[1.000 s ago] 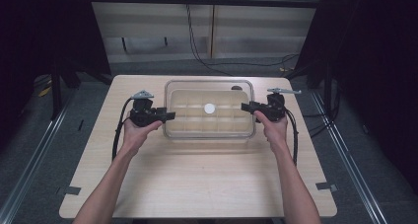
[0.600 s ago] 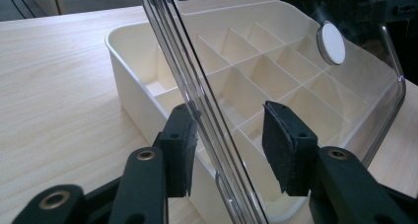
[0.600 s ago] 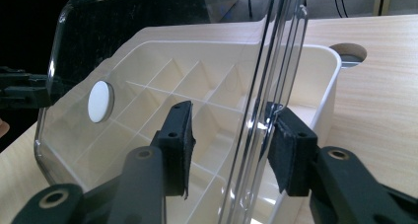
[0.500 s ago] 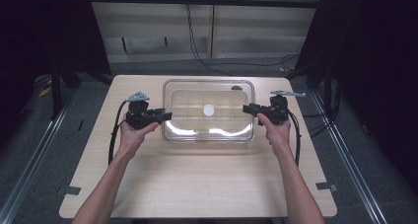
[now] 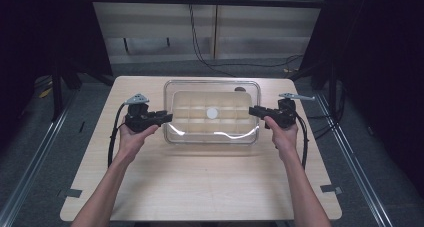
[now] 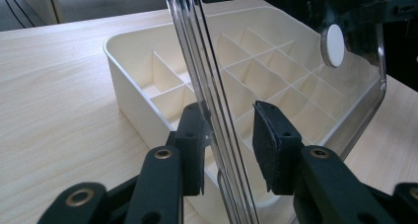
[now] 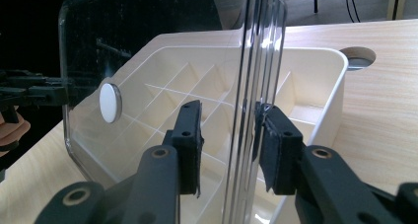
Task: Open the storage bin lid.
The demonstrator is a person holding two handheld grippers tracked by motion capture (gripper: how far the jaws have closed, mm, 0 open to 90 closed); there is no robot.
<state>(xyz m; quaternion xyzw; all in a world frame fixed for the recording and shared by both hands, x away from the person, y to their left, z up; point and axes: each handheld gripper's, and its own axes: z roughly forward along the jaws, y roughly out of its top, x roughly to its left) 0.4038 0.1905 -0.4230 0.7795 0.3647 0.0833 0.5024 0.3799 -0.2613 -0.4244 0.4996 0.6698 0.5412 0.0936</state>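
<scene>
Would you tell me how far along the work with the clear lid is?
Done: the left tongs and right tongs straddle opposite edges of the clear plastic lid over the cream compartment tray. In hand: their jaws have just been closing, not yet clamped. Left: probably grip and move the lid.

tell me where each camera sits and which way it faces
High view: above the person's side, facing forward and down on the table; both forearms, the left hand-held gripper and the right hand-held gripper flank the clear lid.
Left gripper view: rides the left hand-held gripper, facing along its jaws astride the lid's edge, over the cream divided tray.
Right gripper view: rides the right hand-held gripper, facing the opposite way.
Shared: lid, tray, white round knob.
</scene>
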